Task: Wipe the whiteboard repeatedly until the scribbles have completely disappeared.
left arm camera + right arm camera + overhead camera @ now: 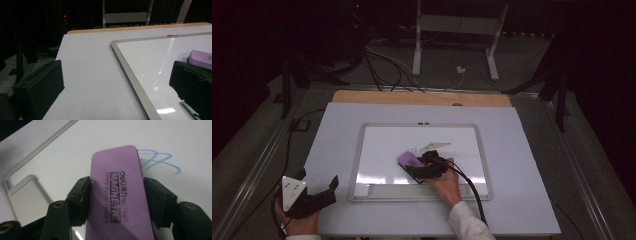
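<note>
A purple magnetic whiteboard eraser (120, 195) lies flat on the whiteboard (377, 135), clamped between the two black jaws of my right gripper (117, 197). Just past its far end are blue pen loops (160, 161). From above, the eraser (408, 159) and right gripper (424, 167) sit near the board's middle. The eraser's end (200, 58) peeks past a jaw in the left gripper view. My left gripper (319, 192) rests off the board at the table's front left, jaws wide apart around nothing.
The whiteboard's metal frame (130, 75) and its pen tray (402, 191) run along the front. The white tabletop (332, 130) surrounds the board, with a wooden edge (422, 97) at the back. Cables and stand legs (417, 50) lie on the floor beyond.
</note>
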`<state>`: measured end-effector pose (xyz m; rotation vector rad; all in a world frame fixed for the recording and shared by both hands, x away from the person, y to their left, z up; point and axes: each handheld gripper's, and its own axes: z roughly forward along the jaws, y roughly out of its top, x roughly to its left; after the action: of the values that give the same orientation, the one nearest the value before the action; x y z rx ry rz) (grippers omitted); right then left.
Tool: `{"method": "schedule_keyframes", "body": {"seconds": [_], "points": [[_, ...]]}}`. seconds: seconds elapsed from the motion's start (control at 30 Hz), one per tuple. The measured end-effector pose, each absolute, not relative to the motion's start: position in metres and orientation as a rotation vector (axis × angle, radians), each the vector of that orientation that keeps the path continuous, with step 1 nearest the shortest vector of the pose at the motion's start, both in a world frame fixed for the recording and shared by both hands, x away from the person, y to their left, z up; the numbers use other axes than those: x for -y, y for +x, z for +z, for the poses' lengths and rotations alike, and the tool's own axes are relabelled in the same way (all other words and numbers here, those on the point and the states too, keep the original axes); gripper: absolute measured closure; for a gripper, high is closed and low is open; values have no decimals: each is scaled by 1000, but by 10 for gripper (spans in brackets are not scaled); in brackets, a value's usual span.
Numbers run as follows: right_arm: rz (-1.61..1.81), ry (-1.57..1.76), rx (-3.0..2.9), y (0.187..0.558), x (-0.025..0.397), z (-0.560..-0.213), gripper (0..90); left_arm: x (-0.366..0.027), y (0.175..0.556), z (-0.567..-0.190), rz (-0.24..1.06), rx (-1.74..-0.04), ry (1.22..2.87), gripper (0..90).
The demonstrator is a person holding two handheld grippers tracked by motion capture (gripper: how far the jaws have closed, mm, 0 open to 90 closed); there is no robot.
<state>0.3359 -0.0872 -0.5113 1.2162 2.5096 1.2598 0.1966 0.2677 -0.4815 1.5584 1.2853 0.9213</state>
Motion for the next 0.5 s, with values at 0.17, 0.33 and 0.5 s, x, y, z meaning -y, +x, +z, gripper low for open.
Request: {"method": "schedule_keyframes", "body": {"seconds": [0.17, 0.33, 0.5], "points": [[1234, 1266, -2479, 341, 92, -510, 414, -269, 196, -481, 923, -1286, 1553, 2], [1179, 1384, -2374, 349, 109, -509, 415, -269, 196, -481, 923, -1288, 1551, 2], [1201, 1371, -2398, 346, 103, -510, 415, -268, 197, -481, 921, -1286, 1557, 2]]}}
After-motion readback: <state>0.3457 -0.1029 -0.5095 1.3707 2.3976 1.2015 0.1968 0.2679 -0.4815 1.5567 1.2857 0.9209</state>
